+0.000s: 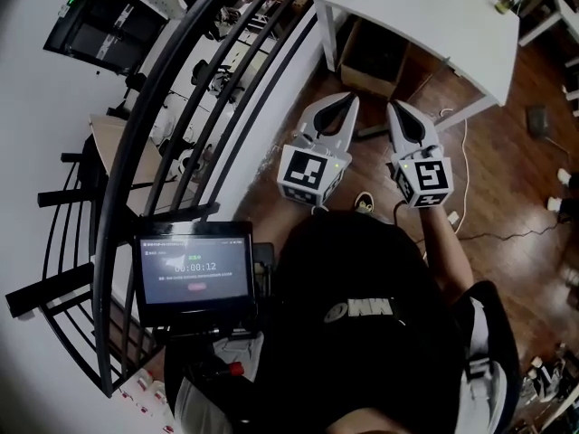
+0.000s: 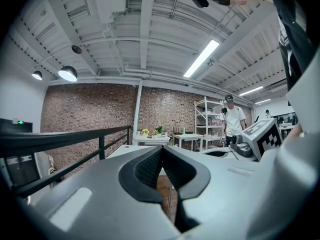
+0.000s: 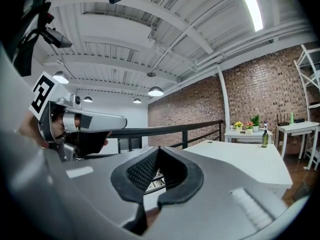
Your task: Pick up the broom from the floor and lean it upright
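Note:
No broom shows in any view. In the head view my left gripper (image 1: 348, 99) and my right gripper (image 1: 395, 107) are held side by side in front of the person's body, above the wooden floor. Both point level toward the white table (image 1: 425, 16). In the left gripper view the left gripper's (image 2: 162, 148) dark pads meet at the tips with nothing between them. The right gripper (image 3: 159, 148) looks the same in its own view: shut and empty. Each gripper view also catches the other gripper's marker cube at its edge.
A black railing (image 1: 181, 89) runs along the left, with a lower level beyond it. A cardboard box (image 1: 371, 57) sits under the table. A cable (image 1: 488, 233) trails over the floor at right. A screen (image 1: 193, 268) is mounted by the person's waist. Another person (image 2: 233, 126) stands far off.

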A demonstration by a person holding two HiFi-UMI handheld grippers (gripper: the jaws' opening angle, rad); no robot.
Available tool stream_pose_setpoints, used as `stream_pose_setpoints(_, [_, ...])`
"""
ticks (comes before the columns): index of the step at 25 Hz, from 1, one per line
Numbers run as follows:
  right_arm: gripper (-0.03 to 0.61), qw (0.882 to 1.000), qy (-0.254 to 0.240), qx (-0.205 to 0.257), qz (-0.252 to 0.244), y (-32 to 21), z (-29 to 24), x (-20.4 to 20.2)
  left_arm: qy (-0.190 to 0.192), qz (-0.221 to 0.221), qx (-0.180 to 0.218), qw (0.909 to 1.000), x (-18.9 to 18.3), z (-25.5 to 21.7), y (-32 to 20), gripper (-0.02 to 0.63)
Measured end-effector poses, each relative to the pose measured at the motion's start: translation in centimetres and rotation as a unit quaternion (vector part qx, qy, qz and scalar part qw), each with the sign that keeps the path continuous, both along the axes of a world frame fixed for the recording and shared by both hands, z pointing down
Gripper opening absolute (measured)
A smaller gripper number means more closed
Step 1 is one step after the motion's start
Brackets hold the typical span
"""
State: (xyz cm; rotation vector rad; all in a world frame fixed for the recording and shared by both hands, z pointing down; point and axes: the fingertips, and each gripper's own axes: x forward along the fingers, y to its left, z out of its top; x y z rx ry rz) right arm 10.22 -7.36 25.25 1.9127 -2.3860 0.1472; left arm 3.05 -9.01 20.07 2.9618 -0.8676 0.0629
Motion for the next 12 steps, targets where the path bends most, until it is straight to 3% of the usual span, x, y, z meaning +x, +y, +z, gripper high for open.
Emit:
stream_pose_setpoints(7, [0.003,1.000,0.009,0.001,-0.001,0.8,-0.9,-0.9,0.001,0.001,-0.001,1.0000,-0.9,-0.6,0.7,0.020])
stream_pose_setpoints(12, [0.003,1.000,0.013,0.004,-0.003,-0.4,-0.4,1.6,0.000,0.000,0.001,1.0000,1.6,0.1,-0.6,0.019])
